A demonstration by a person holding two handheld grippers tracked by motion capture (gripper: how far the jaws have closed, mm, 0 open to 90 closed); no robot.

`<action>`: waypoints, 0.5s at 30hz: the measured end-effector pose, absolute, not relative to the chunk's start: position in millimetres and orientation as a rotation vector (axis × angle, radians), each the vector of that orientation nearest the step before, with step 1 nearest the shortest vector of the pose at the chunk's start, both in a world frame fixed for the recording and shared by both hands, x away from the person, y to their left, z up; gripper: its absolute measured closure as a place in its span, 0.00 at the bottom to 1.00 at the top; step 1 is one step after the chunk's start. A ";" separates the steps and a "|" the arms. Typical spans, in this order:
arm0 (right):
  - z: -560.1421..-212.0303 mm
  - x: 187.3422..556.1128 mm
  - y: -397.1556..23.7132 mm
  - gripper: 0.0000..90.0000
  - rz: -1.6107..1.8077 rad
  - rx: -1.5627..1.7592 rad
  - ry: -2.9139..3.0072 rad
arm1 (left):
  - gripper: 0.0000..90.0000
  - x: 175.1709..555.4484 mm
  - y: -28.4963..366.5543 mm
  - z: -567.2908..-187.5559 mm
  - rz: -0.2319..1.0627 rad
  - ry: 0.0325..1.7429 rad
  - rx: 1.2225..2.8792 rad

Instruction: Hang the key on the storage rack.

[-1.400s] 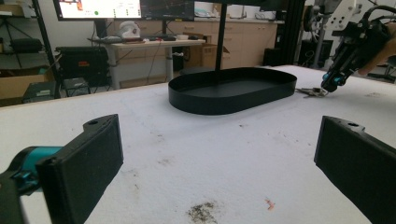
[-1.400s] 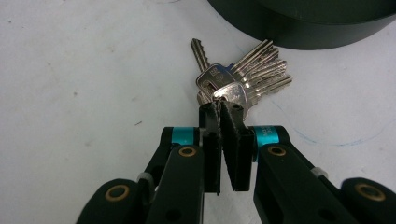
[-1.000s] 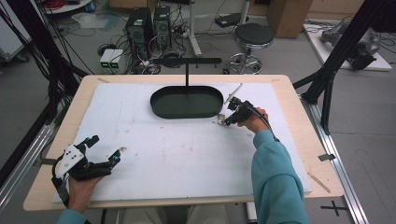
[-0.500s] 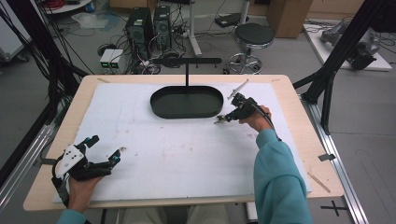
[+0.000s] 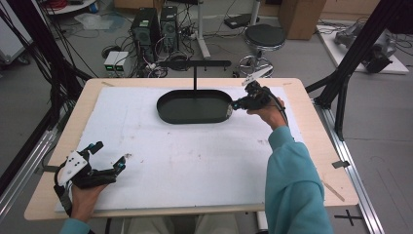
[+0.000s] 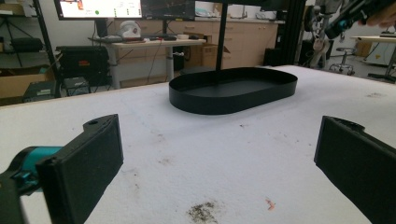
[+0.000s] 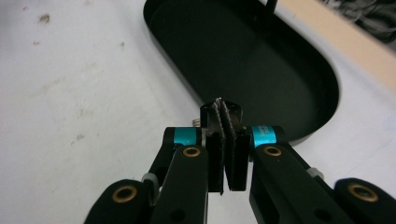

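Black oval tray (image 5: 195, 108) sits at the far middle of the white-covered tabletop (image 5: 195, 165), its long axis running left to right, with a thin post on a T-shaped stand rising at its far side. Right tool (image 5: 242, 103), jaws pressed together with nothing visibly between them, hovers just beside the tray's right end. Left tool (image 5: 104, 161), jaws spread wide and empty, rests well apart at the near left corner, so the right hand is much the nearer, should the tray be the target.

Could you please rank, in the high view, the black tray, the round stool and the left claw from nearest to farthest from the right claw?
1. The black tray, right beside the right claw, at its right end.
2. The round stool, on the floor beyond the table.
3. The left claw, at the near left corner.
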State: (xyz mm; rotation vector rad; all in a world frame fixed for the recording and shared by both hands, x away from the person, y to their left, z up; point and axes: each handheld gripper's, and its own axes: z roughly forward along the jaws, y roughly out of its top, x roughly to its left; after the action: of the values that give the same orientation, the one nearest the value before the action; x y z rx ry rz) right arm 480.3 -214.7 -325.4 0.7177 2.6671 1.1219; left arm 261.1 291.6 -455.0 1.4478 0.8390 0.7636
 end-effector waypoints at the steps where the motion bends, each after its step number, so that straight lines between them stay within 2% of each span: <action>1: -315.9 482.2 -212.9 0.99 1.146 0.714 2.646 | 0.02 261.0 291.7 -454.9 0.765 0.836 1.451; 15: -277.4 502.7 -204.7 0.99 1.243 0.714 2.536 | 0.02 260.9 292.2 -455.0 0.768 0.839 1.447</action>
State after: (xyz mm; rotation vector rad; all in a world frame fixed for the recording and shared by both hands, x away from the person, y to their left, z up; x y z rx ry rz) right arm 502.7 -204.7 -277.4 0.7141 2.5363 1.2433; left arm 260.9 292.2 -455.0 1.4473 0.8390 0.7676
